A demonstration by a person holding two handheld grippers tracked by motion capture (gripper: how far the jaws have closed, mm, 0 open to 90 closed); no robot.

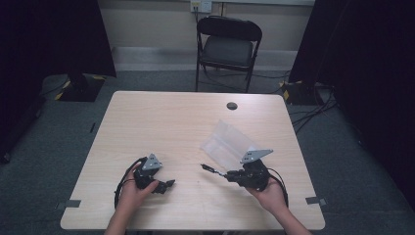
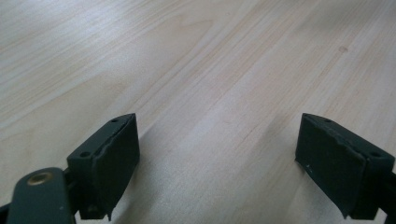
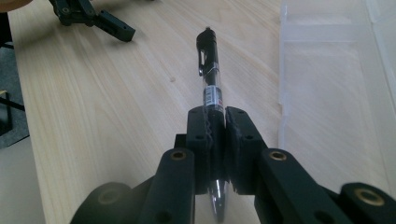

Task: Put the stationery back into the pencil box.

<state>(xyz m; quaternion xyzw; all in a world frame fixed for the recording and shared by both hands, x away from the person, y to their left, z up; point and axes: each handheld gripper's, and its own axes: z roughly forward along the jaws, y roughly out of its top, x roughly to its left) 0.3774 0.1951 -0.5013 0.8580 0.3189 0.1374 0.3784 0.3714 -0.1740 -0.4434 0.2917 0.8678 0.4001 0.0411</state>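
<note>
The right gripper (image 3: 218, 135) has its jaws pressed together on a black pen (image 3: 211, 79), gripping it along the barrel near the tip end; the clip end sticks out ahead of the jaws, toward 12 o'clock in the right gripper view, and the shiny tip shows below them. In the high view the right gripper (image 1: 229, 175) sits in the person's right hand (image 1: 270, 193) at about 5 o'clock on the table (image 1: 161, 117), with the pen (image 1: 211, 170) pointing toward 9 o'clock, just above the wood.

The left gripper (image 2: 219, 163) stands wide, its two black jaws well apart with nothing between them, bare pale wood of the table (image 2: 187, 60) beneath. In the high view the left gripper (image 1: 167, 185) is held in the left hand (image 1: 133, 192) at about 7 o'clock on the table, its jaws aimed toward 3 o'clock, facing the pen from a short way off. The right gripper view also catches it at 11 o'clock.

A clear plastic case (image 1: 226, 142) lies open on the table just beyond the right gripper, at about 1 o'clock from it; in the right gripper view the case (image 3: 336, 84) lies beside the pen at 2 o'clock.

A small dark round cap (image 1: 232, 105) sits in the tabletop near its far edge. Beyond the table stands a black folding chair (image 1: 228, 46), with cables (image 1: 313, 110) on the floor at 2 o'clock.
</note>
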